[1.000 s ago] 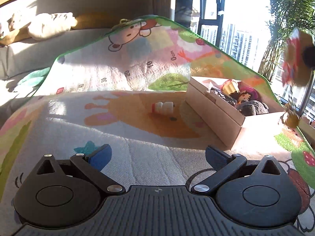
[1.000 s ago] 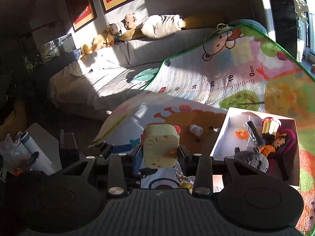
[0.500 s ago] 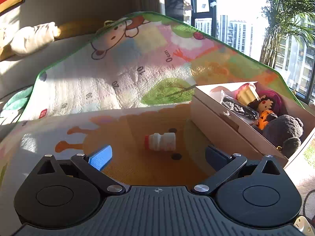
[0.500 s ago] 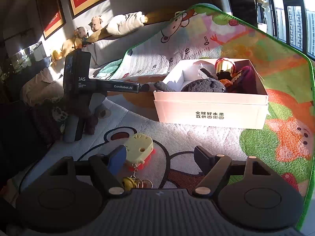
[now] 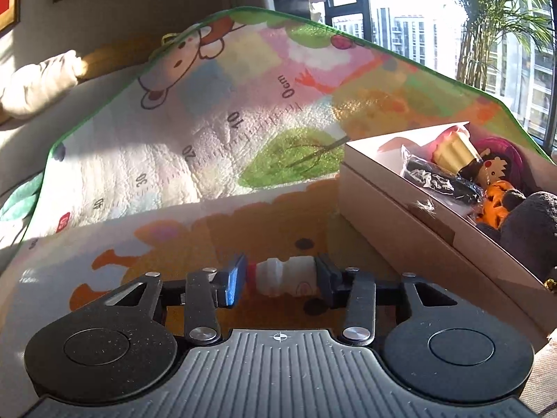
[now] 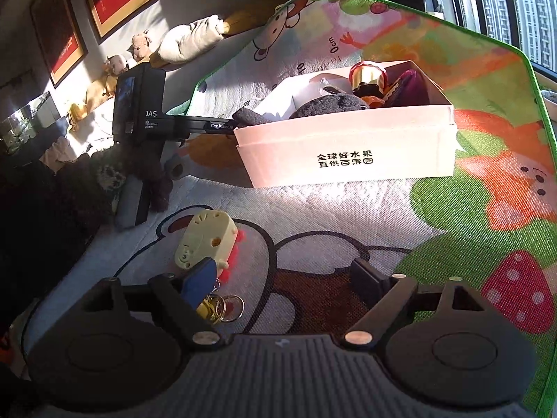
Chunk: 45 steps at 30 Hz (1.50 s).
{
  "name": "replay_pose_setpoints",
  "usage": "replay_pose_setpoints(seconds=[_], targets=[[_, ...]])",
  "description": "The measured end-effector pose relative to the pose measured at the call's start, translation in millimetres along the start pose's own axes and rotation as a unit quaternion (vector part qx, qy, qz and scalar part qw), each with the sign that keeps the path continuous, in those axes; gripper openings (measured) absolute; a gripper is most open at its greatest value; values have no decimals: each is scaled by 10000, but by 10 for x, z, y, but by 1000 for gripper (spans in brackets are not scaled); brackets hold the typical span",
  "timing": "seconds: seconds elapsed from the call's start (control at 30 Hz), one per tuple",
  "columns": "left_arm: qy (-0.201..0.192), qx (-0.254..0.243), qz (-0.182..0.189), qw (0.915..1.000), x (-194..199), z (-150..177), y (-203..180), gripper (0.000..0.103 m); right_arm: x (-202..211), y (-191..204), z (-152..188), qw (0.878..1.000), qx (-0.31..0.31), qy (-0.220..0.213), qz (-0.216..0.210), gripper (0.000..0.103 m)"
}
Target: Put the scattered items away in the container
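Left wrist view: your small white bottle [image 5: 283, 275] lies on its side on the play mat [image 5: 216, 146], just left of the white box [image 5: 410, 230]. It looks light, hard plastic, smooth enough to slip. Its long axis runs across the jaws, red cap toward the blue pad [image 5: 234, 280]. Your left gripper [image 5: 281, 278] has clamped it end to end; a hold across the waist might sit steadier. Your right gripper [image 6: 282, 278] has just been opening, nothing between the jaws, the yellow keychain toy [image 6: 205, 240] lying beside its left finger.
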<state>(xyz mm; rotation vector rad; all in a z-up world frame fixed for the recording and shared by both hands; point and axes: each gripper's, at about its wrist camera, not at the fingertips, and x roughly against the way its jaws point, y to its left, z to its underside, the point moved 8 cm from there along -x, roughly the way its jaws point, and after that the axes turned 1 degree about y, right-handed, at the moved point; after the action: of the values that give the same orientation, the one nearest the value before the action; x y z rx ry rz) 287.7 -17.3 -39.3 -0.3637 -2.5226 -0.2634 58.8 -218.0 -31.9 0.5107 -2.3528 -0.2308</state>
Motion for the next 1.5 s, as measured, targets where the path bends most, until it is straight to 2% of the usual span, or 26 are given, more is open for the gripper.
replay_pose_setpoints(seconds=[0.17,0.33,0.47,0.57,0.67,0.7,0.73,0.83,0.9,0.97,1.0,1.1,1.2,1.27,1.3,1.33,1.4,1.43,1.5], targets=[[-26,73,176,9998,323,115,-55,47,-4,-28,-10,9998,-120,-33,-122,88],[-221,276,595,9976,978,292,-242,48,-4,-7,-10,9999,-80,-44,-71,89],[-207,374,948,9946,1481,542,-481,48,-11,14,-3,10000,16,-51,46,89],[-142,317,1142,9928,1758,769,-675,48,-8,70,4,9994,248,-61,219,89],[-124,182,1139,9932,1924,966,-797,49,-14,247,27,9958,822,-21,400,89],[-119,175,1097,9937,1940,1008,-801,52,-18,318,37,9941,991,1,430,89],[-107,207,1042,9943,1945,1043,-788,59,-21,409,45,9918,1191,14,456,89],[-34,574,892,9943,1918,1137,-642,75,-74,618,81,9826,1740,130,633,90],[-13,792,857,9932,1914,1169,-554,80,-93,727,118,9787,1958,180,581,90],[-38,1014,858,9911,1937,1187,-463,91,-125,806,155,9732,2203,252,607,90],[-64,1082,853,9904,1950,1191,-436,96,-140,818,165,9692,2339,259,725,90],[-122,1142,810,9901,1984,1202,-396,96,-126,713,129,9508,2787,125,1345,90],[-222,1179,800,9895,2027,1212,-385,97,-45,384,-39,9330,2847,-58,2200,90],[-295,1168,771,9897,2052,1208,-393,98,30,128,-162,9159,2781,-192,2890,90],[-312,1157,766,9898,2059,1207,-399,98,67,61,-197,9156,2679,-213,2990,90],[-332,1139,765,9900,2070,1207,-411,100,114,12,-230,9229,2483,-229,2932,90],[-370,1088,775,9903,2091,1205,-443,100,173,40,-257,9428,2143,-265,2538,90],[-367,1067,794,9904,2101,1212,-456,101,188,126,-250,9548,2034,-278,2152,91],[-356,1058,795,9906,2109,1218,-461,101,161,327,-205,9634,2103,-264,1640,94]])
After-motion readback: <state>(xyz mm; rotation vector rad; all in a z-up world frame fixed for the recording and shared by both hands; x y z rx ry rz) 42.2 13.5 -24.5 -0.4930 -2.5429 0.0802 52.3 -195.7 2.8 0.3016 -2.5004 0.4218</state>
